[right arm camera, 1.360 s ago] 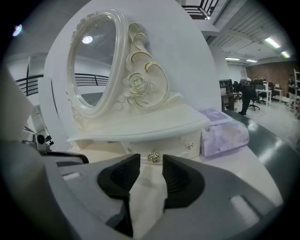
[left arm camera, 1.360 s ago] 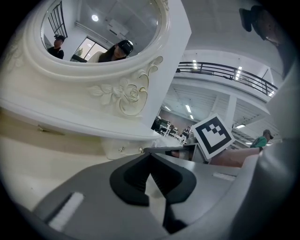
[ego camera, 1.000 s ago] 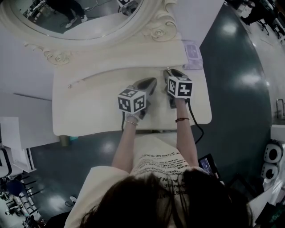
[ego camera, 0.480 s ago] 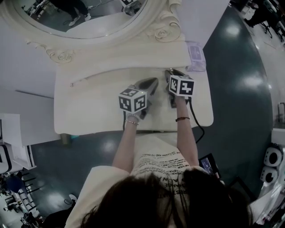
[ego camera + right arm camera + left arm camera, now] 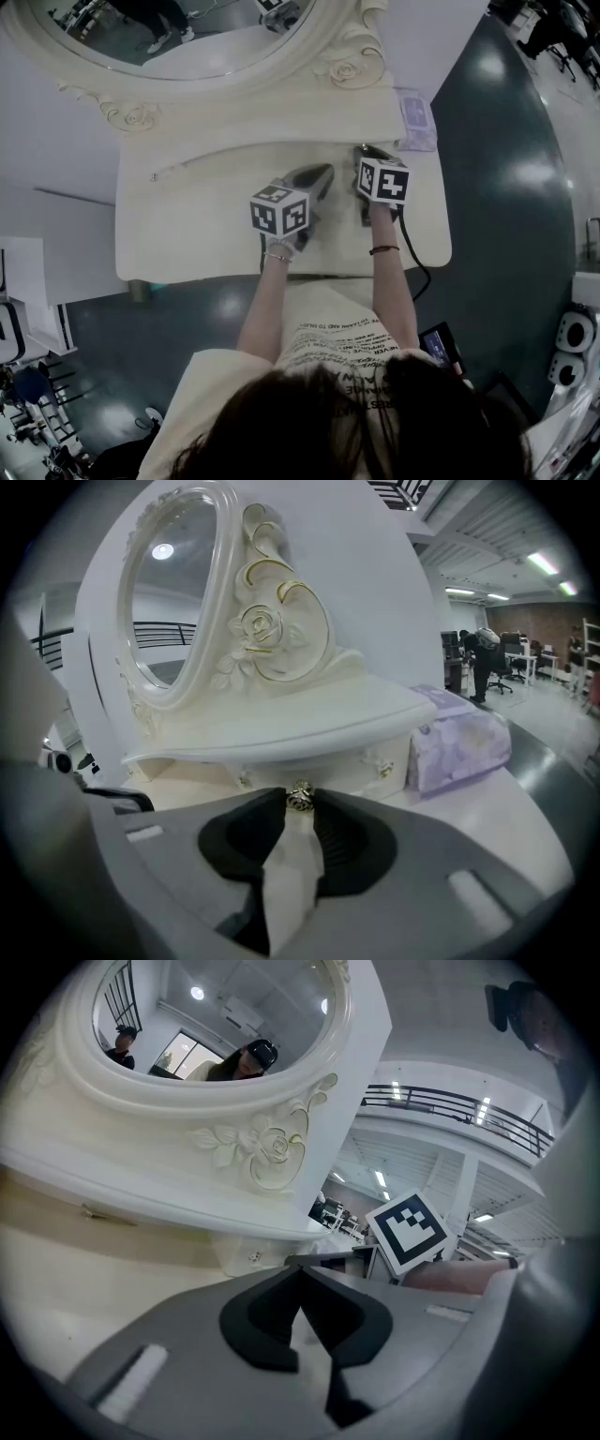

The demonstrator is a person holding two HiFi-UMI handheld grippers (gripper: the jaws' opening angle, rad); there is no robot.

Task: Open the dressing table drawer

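cream wood makes the table point(image 5: 187, 234), with an oval mirror point(image 5: 169, 37) at its back. the left gripper point(image 5: 323, 171) lies low over the top, near the middle. its jaws are pressed together and nothing is between them.

just to the right, the right gripper point(image 5: 300, 808) points at the drawer point(image 5: 342, 766), which sits under the small shelf point(image 5: 281, 719) at the back right of the table. its jaws have just been closing, and now they pinch the small gold knob point(image 5: 300, 798) on the drawer front. further right, a purple tissue pack point(image 5: 459, 742) stands beside the drawer, apart from the jaws.

i think the drawer is small and light and will slide out with little force. the knob is the only place to hold. it looks round, hard and probably slippery, so the grip should be firm and the pull straight toward the person. otherwise the jaws can slip off.
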